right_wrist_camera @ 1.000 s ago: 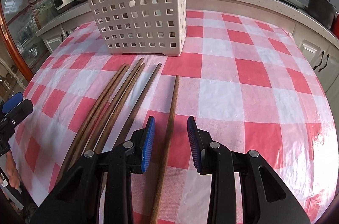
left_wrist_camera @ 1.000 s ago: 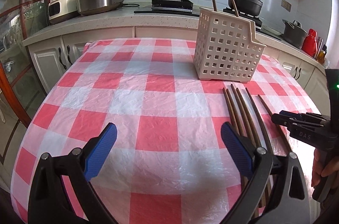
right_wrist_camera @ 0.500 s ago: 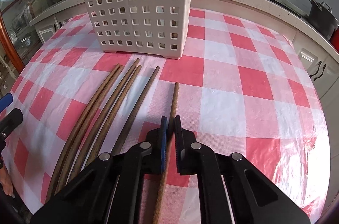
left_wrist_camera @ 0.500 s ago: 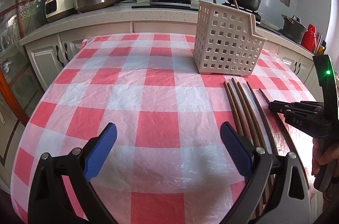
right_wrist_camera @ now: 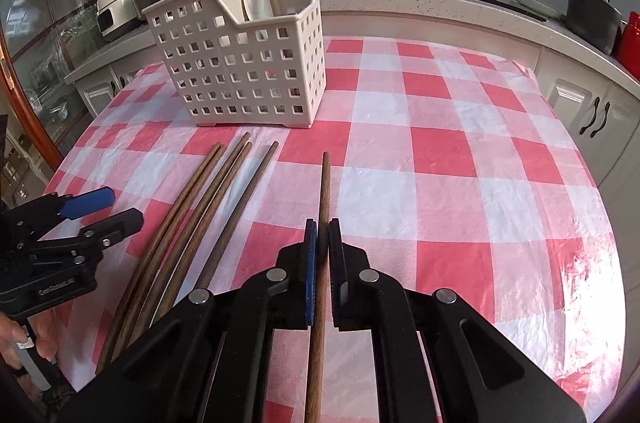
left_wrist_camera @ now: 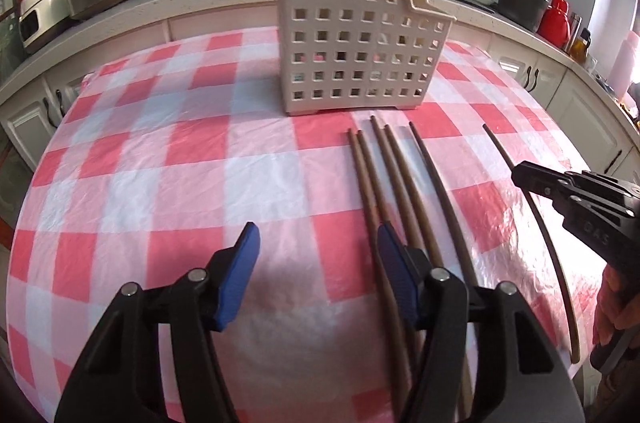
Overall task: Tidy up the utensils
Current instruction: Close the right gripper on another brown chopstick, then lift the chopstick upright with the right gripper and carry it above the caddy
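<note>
the right gripper (right_wrist_camera: 322,251) has its jaws clamped on a lone chopstick (right_wrist_camera: 325,191), near its mid-length. the stick looks light, stiff and slick, so it may pivot when lifted. five more chopsticks (left_wrist_camera: 384,191) lie on the tabletop (left_wrist_camera: 160,183) before the basket (left_wrist_camera: 352,39). the left gripper (left_wrist_camera: 316,275) has jaws closing on nothing, beside them.

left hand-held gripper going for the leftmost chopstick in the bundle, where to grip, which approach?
Judgement: grip the leftmost chopstick mid-shaft, from above, fingers straddling it crosswise. It lies flat, touching its neighbour, so one finger must wedge between them. The left hand-held gripper, jaws closing, has nothing between them.
</note>
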`<state>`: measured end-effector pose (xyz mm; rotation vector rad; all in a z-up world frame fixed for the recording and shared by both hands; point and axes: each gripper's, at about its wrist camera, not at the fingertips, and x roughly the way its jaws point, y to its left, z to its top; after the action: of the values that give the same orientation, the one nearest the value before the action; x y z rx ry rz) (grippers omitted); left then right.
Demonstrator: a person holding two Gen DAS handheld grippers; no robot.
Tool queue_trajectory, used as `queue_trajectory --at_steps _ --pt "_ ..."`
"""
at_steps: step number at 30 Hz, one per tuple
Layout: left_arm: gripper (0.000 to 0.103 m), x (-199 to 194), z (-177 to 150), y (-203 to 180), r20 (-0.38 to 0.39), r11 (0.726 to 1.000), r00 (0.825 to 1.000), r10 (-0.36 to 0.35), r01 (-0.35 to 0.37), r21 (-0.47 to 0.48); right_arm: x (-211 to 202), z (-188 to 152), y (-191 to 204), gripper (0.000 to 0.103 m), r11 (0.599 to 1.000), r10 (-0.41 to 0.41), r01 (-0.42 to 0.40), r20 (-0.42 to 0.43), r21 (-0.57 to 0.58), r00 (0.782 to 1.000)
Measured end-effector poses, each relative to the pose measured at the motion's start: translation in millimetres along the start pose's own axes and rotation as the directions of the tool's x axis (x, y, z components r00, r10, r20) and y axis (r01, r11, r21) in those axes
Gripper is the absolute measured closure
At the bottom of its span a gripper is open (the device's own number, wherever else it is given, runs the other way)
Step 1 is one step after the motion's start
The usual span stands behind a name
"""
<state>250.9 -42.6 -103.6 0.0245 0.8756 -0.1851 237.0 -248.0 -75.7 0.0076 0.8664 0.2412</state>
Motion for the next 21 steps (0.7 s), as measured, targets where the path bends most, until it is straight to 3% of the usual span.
queue_trajectory --at_steps 6,14,21 --pt "0.062 17.1 11.1 -8.3 -0.027 1.000 1.000 0.008 -0.008 0.002 -6.2 -2.3 -6.0 0.097 0.999 0.032 -0.032 0.023 0.016 0.999" --pt "0.064 25.7 17.7 -11.4 -0.043 1.000 0.999 -0.002 0.001 -0.007 -9.5 -3.5 -9.4 0.097 0.998 0.057 -0.058 0.037 0.025 0.998" --pt "0.076 35.9 20.7 -18.5 -0.056 1.000 0.998 0.011 -0.010 0.015 -10.1 -5.2 -12.1 0.097 0.997 0.060 -0.061 0.039 0.036 0.997"
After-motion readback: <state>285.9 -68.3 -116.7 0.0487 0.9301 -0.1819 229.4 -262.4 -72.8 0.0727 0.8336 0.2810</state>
